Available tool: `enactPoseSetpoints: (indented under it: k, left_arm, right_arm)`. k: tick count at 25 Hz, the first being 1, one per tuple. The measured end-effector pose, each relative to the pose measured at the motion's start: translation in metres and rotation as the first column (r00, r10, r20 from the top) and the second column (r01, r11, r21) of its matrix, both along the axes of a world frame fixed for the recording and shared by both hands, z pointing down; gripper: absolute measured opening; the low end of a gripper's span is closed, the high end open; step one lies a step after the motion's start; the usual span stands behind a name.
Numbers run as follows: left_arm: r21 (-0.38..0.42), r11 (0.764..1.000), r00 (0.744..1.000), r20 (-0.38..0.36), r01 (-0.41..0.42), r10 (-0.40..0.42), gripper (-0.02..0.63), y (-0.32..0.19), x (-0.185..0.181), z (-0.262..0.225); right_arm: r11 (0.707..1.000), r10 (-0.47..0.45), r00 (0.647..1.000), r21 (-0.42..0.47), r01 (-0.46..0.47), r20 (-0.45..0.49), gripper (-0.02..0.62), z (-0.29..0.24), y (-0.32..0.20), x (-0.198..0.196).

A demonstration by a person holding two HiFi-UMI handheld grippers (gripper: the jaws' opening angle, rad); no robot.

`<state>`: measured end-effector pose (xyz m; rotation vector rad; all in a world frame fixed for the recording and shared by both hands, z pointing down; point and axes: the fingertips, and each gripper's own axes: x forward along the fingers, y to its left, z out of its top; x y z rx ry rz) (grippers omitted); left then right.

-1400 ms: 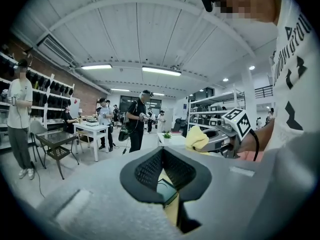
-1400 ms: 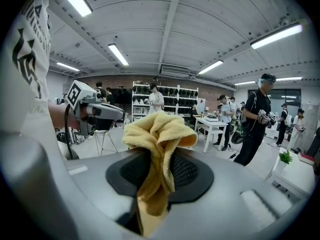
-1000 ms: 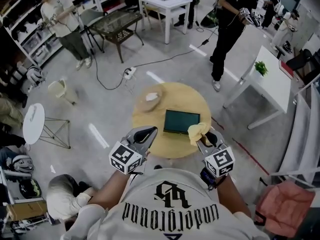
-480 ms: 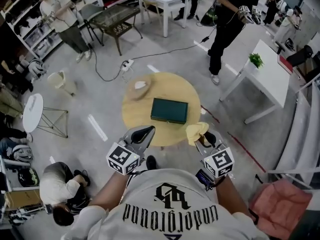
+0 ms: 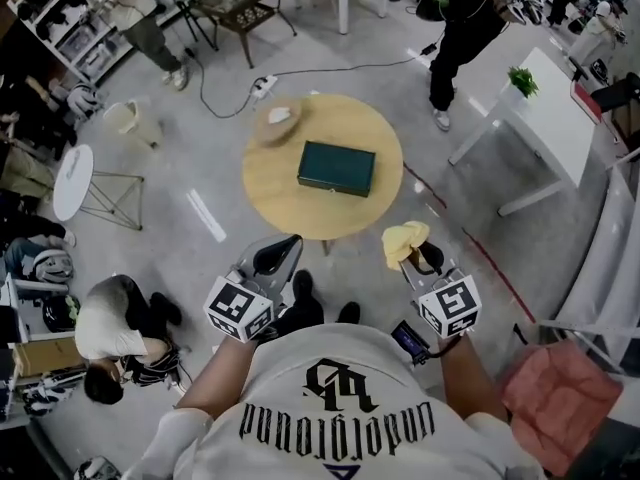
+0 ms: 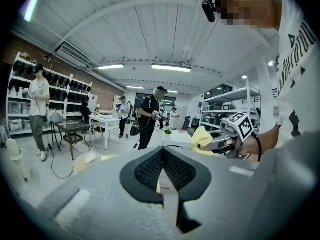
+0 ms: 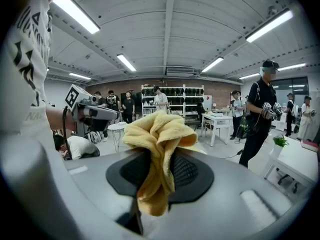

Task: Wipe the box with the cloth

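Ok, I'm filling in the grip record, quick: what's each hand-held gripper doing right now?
Left hand-held gripper: closed, nothing between its jaws.
Right hand-held gripper: closed on the yellow cloth.

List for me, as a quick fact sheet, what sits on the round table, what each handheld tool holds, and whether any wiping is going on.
Table: round wooden table, standing in front of the person
On it: dark green box, lying flat near the middle
Right gripper: shut on yellow cloth
Left gripper: shut, nothing in it
Wiping: not under way; the cloth is held off the table's edge, apart from the box
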<state>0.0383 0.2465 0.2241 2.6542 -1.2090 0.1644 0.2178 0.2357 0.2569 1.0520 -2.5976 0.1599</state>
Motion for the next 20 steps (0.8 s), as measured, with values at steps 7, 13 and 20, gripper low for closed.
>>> enactPoseSetpoints:
  k: [7,13,20]
  left_arm:
    - [0.001,1.000,1.000,0.009,0.001,-0.001,0.006,0.040,-0.014,0.000]
    - [0.028,0.999,0.999,0.009,-0.041,0.041,0.006,0.064,-0.032,-0.006]
    - [0.046,0.995,0.996,0.005,-0.084,0.084,0.006,0.108,-0.080,-0.011]
  right_arm:
    - [1.000,0.022,1.000,0.012,-0.022,0.000,0.110,-0.003,0.037,0.003]
    - [0.999,0.038,0.999,0.008,-0.037,-0.024,0.110,0.003,0.073,-0.014]
    - [0.997,0.078,0.997,-0.006,-0.078,-0.012,0.110,0.004,0.133,-0.058]
